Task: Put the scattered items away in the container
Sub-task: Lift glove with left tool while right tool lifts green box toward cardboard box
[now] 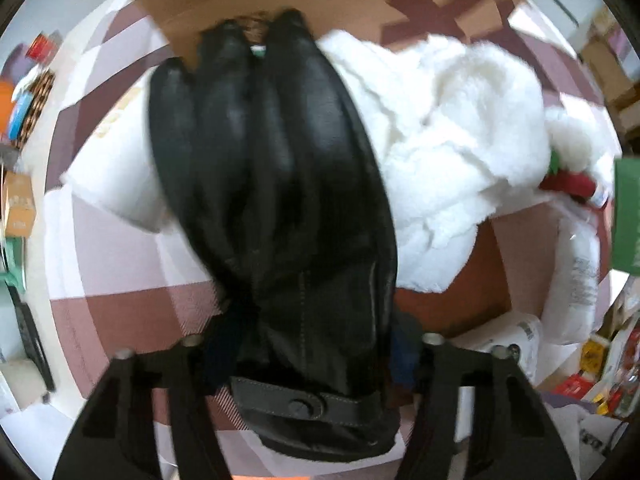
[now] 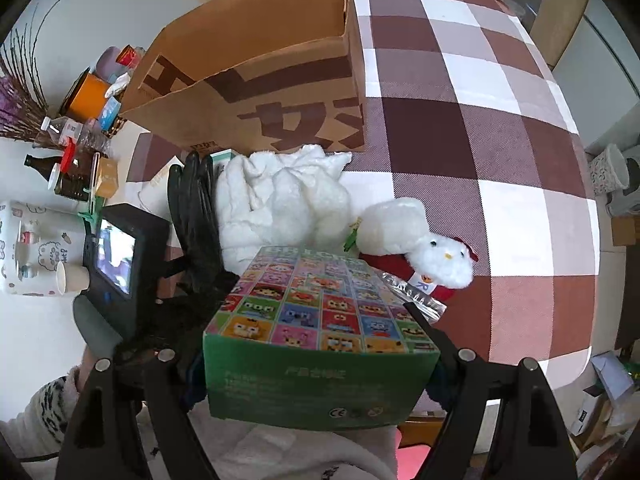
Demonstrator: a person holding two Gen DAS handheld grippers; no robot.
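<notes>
Hanging limp from the left gripper (image 1: 310, 344), a glossy black leather glove (image 1: 276, 184) with a snap-button wrist strap pointed its rounded fingertips toward the open brown corrugated cardboard box (image 2: 256, 64); the jaws stood narrow and pinched the cuff between them. Just beside the glove lay a rumpled white fluffy fleece cloth (image 1: 452, 140), its pile soft and creased, on the checked maroon, grey and white woven tablecloth (image 2: 480, 120).

The right gripper (image 2: 316, 354) stood wide, its black fingers (image 2: 424, 320) clamped against both ends of a rectangular green cardboard box printed with a grid of bright pixel cartoon faces (image 2: 320, 320). Beyond that box, a white plush chick-like toy with a red base (image 2: 424, 240) rested on the cloth next to a crinkled clear plastic wrapper (image 2: 412, 298).

The cardboard box stood upright on the table's far side, brown block lettering on its wall, flaps raised, touching the fleece's edge.
</notes>
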